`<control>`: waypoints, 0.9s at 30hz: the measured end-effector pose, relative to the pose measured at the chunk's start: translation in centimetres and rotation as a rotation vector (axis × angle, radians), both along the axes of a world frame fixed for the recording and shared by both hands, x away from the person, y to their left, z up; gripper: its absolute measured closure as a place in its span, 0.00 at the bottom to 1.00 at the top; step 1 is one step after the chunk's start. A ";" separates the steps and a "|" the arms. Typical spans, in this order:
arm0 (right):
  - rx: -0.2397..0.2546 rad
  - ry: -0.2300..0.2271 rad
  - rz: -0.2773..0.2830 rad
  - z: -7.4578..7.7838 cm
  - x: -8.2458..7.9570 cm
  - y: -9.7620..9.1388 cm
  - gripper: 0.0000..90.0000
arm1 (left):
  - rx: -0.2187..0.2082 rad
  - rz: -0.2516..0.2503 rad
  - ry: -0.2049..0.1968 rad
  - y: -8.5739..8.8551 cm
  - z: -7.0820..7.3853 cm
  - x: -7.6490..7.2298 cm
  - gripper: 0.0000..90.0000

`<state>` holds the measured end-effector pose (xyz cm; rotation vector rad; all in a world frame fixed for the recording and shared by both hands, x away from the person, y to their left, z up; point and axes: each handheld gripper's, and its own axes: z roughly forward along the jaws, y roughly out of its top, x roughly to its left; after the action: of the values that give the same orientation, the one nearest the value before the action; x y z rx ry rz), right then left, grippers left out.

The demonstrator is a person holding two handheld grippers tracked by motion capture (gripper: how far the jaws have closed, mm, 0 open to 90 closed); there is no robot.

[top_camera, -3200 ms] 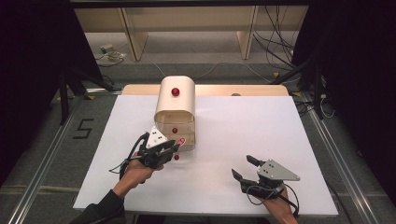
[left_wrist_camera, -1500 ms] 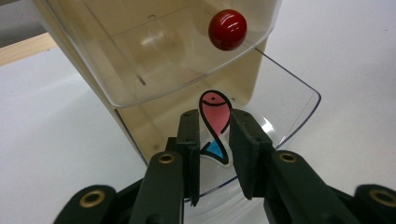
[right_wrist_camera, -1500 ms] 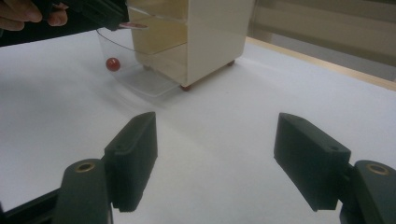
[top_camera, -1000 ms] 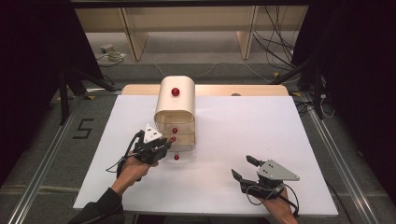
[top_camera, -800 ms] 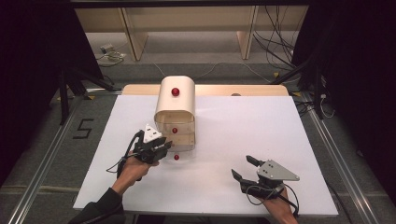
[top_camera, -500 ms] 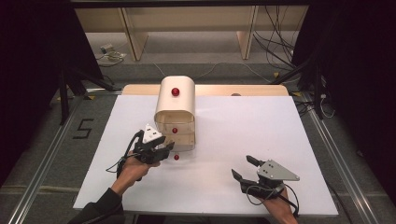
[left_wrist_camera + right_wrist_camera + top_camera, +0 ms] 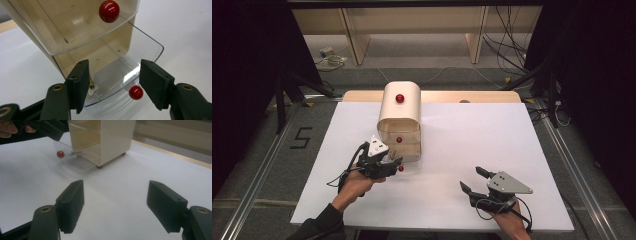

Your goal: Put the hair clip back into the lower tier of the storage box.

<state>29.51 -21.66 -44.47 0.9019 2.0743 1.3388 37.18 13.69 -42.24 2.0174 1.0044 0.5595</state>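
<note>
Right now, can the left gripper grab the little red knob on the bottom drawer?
Probably yes. The left gripper is open, and the red knob sits between its jaws with nothing blocking.

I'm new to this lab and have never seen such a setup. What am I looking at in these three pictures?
A person sits at a white table and holds a hand tool in each hand: the left gripper and the right gripper, each with two black fingers.

The high view comes from a fixed camera above the table. The other two come from cameras riding on the grippers, looking out along their own fingers.

On the table stands a small cream cabinet with clear drawers, each with a red knob. The bottom drawer is pulled partway out. The left gripper is open, its fingers standing either side of that drawer's knob without gripping it. Something small and pale lies in the drawer; I cannot tell what.

The right gripper rests open on the table, holding nothing.
</note>
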 end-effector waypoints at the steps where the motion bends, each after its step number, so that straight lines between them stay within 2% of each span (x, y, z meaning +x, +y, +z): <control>1: 0.000 0.000 0.000 0.0 0.0 0.0 0.35 | 0.000 0.000 0.000 0.0 0.0 0.0 0.45; 9: 0.000 0.000 0.000 0.0 0.0 0.0 0.35 | 0.001 -0.001 -0.006 0.0 -0.1 -0.3 0.43; 19: -0.011 0.001 -0.004 -0.1 0.0 0.1 0.34 | 0.027 -0.023 -0.003 -0.4 -0.5 -0.8 0.42; 27: -0.006 0.001 -0.003 -0.1 0.0 0.1 0.34 | 0.021 -0.028 -0.005 -0.5 -0.6 -1.1 0.41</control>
<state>29.53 -21.60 -44.55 0.9028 2.0755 1.3306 36.07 13.22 -42.79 2.0442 0.9697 0.5626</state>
